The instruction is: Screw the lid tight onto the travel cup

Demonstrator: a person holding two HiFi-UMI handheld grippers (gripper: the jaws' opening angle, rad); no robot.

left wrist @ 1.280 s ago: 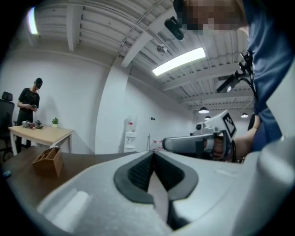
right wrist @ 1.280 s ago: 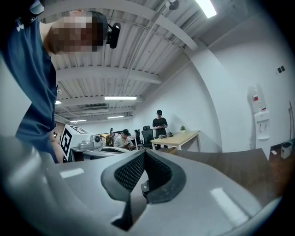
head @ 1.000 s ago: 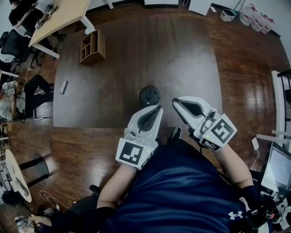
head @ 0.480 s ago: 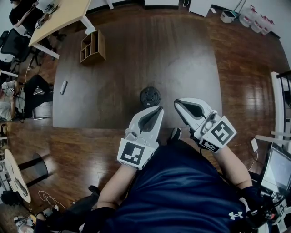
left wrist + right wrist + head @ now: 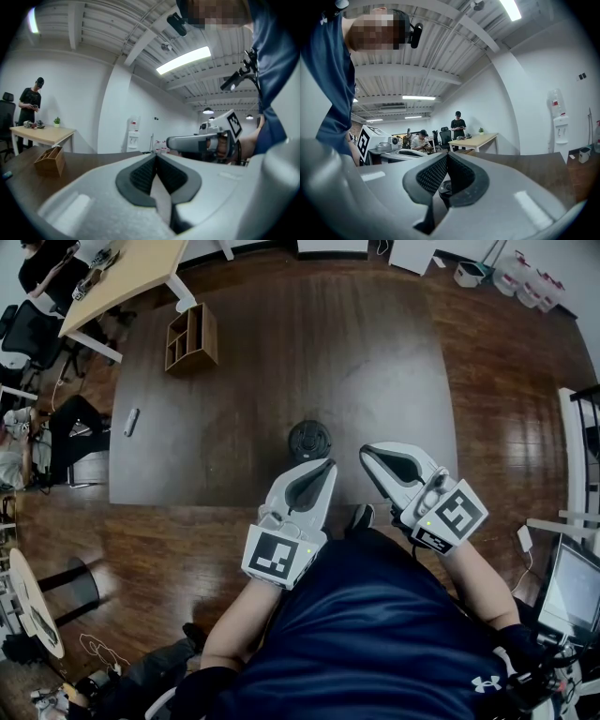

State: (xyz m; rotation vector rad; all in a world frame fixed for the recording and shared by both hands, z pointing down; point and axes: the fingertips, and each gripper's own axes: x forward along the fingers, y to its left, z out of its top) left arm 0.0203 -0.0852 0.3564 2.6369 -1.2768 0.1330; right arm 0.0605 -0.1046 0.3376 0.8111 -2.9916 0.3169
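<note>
While both tools are held low at the near edge of the dark brown rectangular table (image 5: pixel 234 381), the black round travel cup (image 5: pixel 308 439) stands upright on the tabletop just beyond their tips, near the front edge and a little left of the gap between them. Its dark lid sits on top, though whether the lid is threaded home cannot be told from above. The white left gripper (image 5: pixel 327 462) has its jaws pressed together on nothing, and the white right gripper (image 5: pixel 363 451) is likewise closed and empty; in the right gripper view the cup shows only beyond its ribbed black pads (image 5: pixel 461 176), not between them. A small open wooden box (image 5: pixel 191 336) stands well apart at the far left corner. The likely trouble from here is a nudge: closed jaws brought forward would strike the free-standing cup and tip or slide it. Twisting the lid without the other gripper clamping the body would probably just spin the whole cup.
</note>
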